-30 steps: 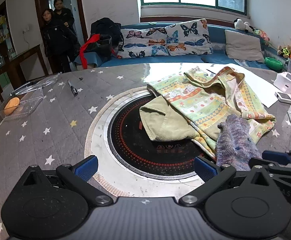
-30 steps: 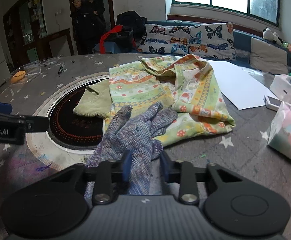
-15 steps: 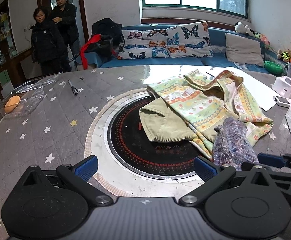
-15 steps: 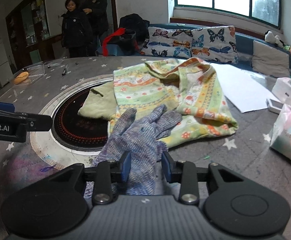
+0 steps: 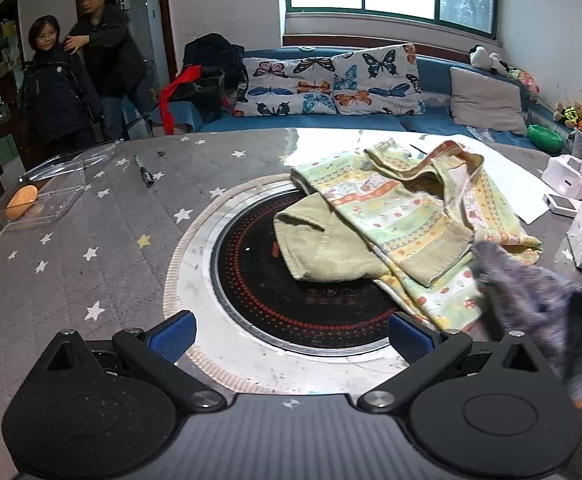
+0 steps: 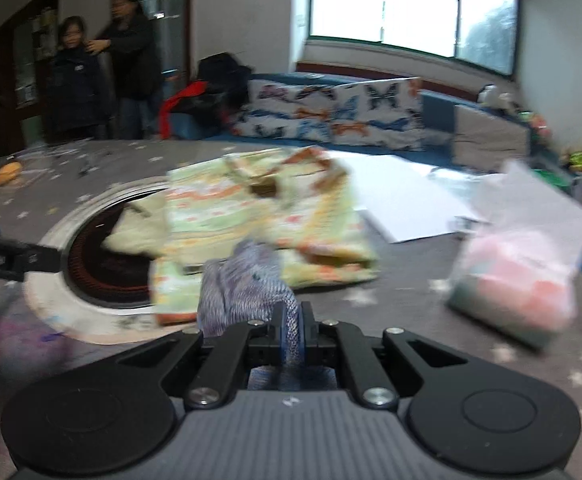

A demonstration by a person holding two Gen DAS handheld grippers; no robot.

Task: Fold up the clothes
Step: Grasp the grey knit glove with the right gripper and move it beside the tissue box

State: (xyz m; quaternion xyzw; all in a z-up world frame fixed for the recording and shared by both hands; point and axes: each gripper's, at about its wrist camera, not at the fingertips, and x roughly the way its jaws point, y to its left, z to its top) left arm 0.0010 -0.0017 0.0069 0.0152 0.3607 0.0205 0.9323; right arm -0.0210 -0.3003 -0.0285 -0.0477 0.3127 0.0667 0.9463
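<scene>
Knit glove (image 6: 247, 284), mottled purple-grey, is pinched at its cuff between the closed fingers of the right gripper (image 6: 291, 330); its body bunches up ahead of the fingers. Right view is motion-blurred, so contact with the table (image 5: 91, 240) cannot be told. Left gripper (image 5: 291, 330) is spread wide and empty, low over the near rim of the round hob (image 5: 259, 280) set in the table.

Patterned garment (image 5: 407, 216) lies crumpled just beyond the glove, partly over an olive garment (image 5: 323, 244) that rests on the hob. Neither is folded yet.

Judgement: step in hand is clearing the glove off the clothes. To do it well, carry it clear of the patterned hem so it does not drag the fabric, and set it down well apart from the pile. The left gripper could pin the hem if the cloth snags.

Containers: clear tray (image 5: 39, 204) at far left of the table, open, holds one orange rounded item (image 5: 21, 202). Plastic bag (image 6: 519, 276) at right shows pink and pale contents, too blurred to identify.
</scene>
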